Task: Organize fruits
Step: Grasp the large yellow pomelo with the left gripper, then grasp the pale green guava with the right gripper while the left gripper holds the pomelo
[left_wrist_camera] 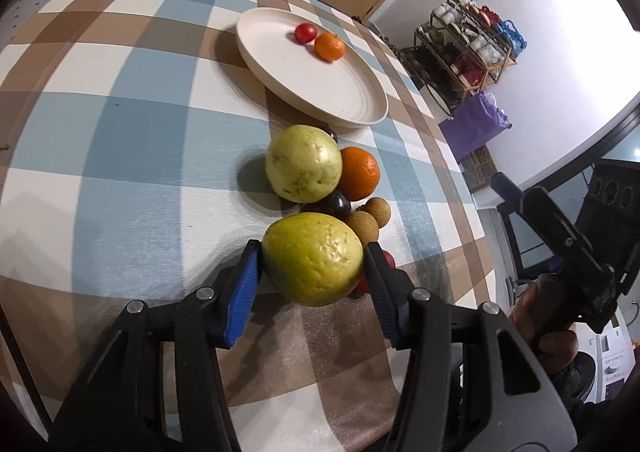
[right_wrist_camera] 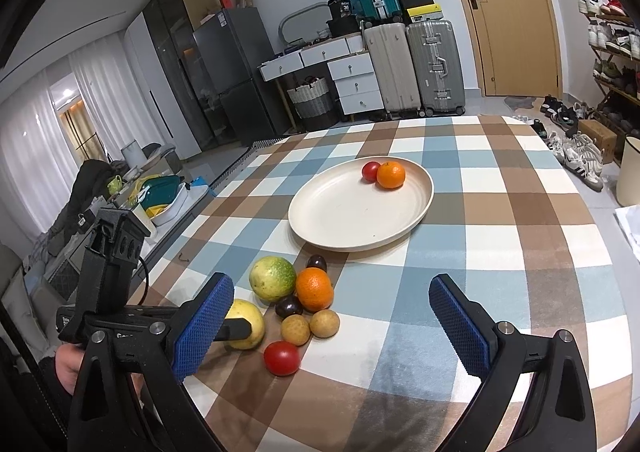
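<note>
My left gripper is shut on a yellow-green guava, its blue pads pressing both sides; from the right wrist view one finger lies across that guava. Beyond it sit a second guava, an orange, a dark plum and two longans. A red tomato lies nearest the table's front edge. The cream plate holds a small red fruit and a small orange. My right gripper stands wide open above the cloth, holding nothing.
The checked tablecloth covers the whole table. A second dark plum lies between the fruit pile and the plate. A shoe rack stands past the table's right edge, and suitcases stand by the far wall.
</note>
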{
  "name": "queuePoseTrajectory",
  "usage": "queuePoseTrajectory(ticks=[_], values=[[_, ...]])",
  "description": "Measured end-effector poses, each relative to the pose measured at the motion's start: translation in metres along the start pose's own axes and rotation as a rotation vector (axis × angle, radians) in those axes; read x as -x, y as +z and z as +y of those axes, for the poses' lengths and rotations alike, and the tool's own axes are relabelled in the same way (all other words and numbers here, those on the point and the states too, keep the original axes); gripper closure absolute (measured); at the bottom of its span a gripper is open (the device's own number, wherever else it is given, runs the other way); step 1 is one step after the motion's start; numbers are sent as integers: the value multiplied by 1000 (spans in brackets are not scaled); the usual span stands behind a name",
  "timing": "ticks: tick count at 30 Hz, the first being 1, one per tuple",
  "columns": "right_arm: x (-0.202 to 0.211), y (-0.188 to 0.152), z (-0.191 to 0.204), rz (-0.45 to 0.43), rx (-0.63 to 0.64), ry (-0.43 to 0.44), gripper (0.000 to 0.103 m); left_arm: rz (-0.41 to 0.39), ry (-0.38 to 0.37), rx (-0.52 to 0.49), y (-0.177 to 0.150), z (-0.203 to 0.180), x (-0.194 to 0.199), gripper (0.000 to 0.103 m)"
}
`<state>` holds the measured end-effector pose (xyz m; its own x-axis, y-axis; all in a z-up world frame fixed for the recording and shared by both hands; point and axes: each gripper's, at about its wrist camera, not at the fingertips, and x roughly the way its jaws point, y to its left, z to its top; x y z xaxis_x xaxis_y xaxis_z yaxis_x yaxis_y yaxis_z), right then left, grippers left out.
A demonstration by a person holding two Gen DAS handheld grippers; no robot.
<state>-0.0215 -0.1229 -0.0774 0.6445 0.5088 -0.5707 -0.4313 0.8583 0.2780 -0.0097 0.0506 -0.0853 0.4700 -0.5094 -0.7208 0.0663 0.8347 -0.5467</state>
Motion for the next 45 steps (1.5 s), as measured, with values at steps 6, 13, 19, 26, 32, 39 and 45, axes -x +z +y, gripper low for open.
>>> queuePoseTrajectory(ticks=[6, 13, 19, 26, 32, 39, 45], values=[[-9, 1, 8, 25, 20, 15, 3, -54, 11, 25, 0, 16, 28, 54], [-27, 4, 24, 57, 56, 42, 3, -106, 37, 50, 2, 38, 56, 54], [-47, 6, 43, 104, 115, 65, 3, -123, 49, 68, 0, 52, 68, 54], [-75, 8, 61, 163, 190, 41, 3, -140, 51, 80, -1, 60, 75, 54], [-92, 10, 75, 186, 253, 12, 3, -136, 49, 103, -4, 71, 80, 54], [-117, 5, 90, 229, 362, -45, 3, -141, 52, 129, -8, 82, 85, 54], [-130, -1, 97, 235, 437, -118, 4, -132, 50, 142, -11, 88, 82, 54]])
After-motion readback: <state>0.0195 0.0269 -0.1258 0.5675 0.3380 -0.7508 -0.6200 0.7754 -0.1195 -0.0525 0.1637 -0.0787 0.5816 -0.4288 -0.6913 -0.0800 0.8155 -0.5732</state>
